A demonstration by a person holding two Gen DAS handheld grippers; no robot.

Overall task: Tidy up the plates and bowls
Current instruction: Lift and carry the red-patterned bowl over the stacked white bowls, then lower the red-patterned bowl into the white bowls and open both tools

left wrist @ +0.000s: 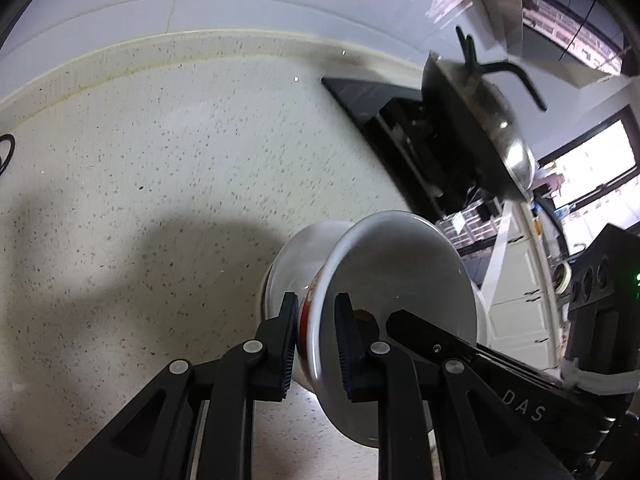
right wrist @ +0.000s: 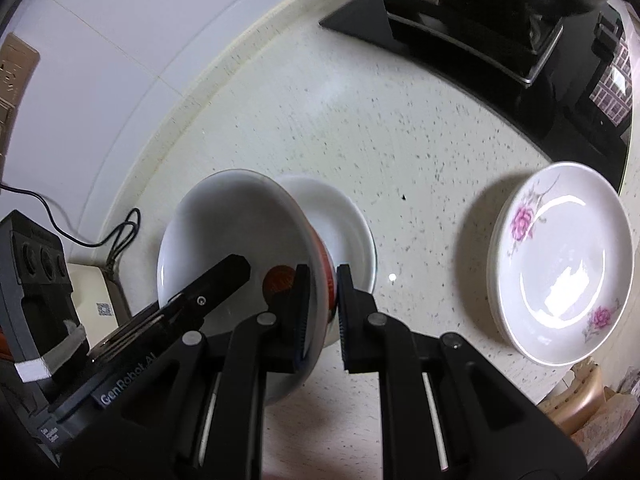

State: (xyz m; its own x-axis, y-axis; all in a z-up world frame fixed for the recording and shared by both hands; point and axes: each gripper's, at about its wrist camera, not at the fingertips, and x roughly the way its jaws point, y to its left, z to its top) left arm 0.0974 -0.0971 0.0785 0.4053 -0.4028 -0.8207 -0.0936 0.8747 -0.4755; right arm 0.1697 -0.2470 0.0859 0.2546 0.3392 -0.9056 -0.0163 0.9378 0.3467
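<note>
A white bowl point(left wrist: 400, 264) with a red pattern on its outside hangs tilted just above the speckled counter point(left wrist: 160, 160). My left gripper point(left wrist: 316, 320) is shut on one side of its rim. My right gripper point(right wrist: 323, 292) is shut on the opposite side of the same bowl point(right wrist: 232, 232). Each view shows a finger of the other gripper reaching into the bowl. Directly beneath and partly hidden sits a second white bowl point(right wrist: 340, 220), also seen in the left wrist view point(left wrist: 296, 252). A stack of white plates point(right wrist: 568, 264) with pink flowers rests on the counter to the right.
A black cooktop point(left wrist: 400, 128) with a steel wok point(left wrist: 492, 128) lies behind the bowls, near the plate stack. A white tiled wall point(right wrist: 120, 40) backs the counter. A wall socket point(right wrist: 12, 76), a black cable point(right wrist: 120, 232) and a cream box point(right wrist: 92, 292) are at the left.
</note>
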